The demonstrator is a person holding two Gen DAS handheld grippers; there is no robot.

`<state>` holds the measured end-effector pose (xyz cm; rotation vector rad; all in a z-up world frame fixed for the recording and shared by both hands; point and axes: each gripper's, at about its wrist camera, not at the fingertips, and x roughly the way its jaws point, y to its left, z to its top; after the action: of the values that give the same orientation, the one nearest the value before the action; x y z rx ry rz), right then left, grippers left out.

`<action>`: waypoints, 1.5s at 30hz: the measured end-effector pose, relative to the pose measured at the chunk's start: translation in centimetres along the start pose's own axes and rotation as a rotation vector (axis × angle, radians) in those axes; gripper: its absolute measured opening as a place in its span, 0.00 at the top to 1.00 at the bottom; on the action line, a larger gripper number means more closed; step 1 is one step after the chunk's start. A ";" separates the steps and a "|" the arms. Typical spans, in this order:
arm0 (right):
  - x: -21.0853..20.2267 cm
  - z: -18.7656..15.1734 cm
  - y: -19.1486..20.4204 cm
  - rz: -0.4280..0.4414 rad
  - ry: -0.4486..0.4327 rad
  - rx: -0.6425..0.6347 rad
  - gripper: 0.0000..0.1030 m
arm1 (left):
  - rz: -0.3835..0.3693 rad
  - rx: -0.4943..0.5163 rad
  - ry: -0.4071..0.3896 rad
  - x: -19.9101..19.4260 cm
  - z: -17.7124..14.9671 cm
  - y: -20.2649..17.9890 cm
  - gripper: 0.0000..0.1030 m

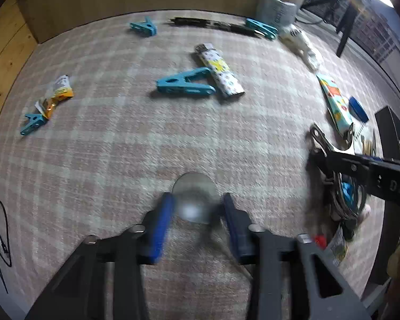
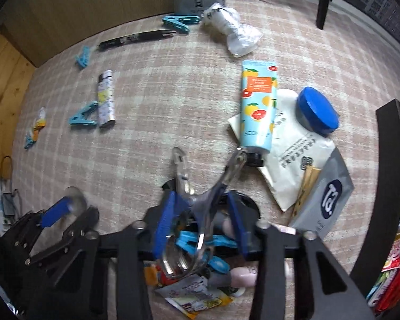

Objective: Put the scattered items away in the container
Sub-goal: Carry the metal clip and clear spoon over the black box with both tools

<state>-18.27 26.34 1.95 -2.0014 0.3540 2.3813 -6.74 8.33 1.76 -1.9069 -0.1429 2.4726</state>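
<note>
Left gripper (image 1: 196,210) fingers grip a clear round lid (image 1: 194,200) above the carpet (image 1: 120,146). Only right view shows right gripper (image 2: 200,221) clamping metal pliers (image 2: 200,200) over the black container (image 2: 249,208).

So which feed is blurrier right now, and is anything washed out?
Left wrist view: the round clear disc between the left gripper jaws is smeared with motion blur; a bright window blows out the top right corner. Right wrist view: sharper overall, the fruit-print hand cream tube reads clearly, though the metal tongs in the right gripper are slightly soft.
</note>
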 end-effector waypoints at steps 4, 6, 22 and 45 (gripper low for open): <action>-0.7 -0.5 -0.4 0.019 -0.017 0.012 0.69 | -0.042 0.001 -0.001 -0.6 -0.8 0.7 0.67; -1.2 -0.9 -0.9 0.039 -0.023 0.025 0.69 | -0.062 -0.013 0.002 -1.3 -0.9 2.2 0.68; -7.6 -1.8 -4.5 0.168 -0.101 0.083 0.69 | -0.110 -0.028 -0.077 -4.6 1.8 4.6 0.68; -18.0 -6.3 -13.7 0.124 -0.333 0.250 0.78 | -0.294 0.258 -0.195 -11.6 4.5 -10.6 0.68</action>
<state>-6.76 40.98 16.25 -1.4894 0.7372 2.5316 -8.59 17.85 14.98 -1.4320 -0.0930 2.3409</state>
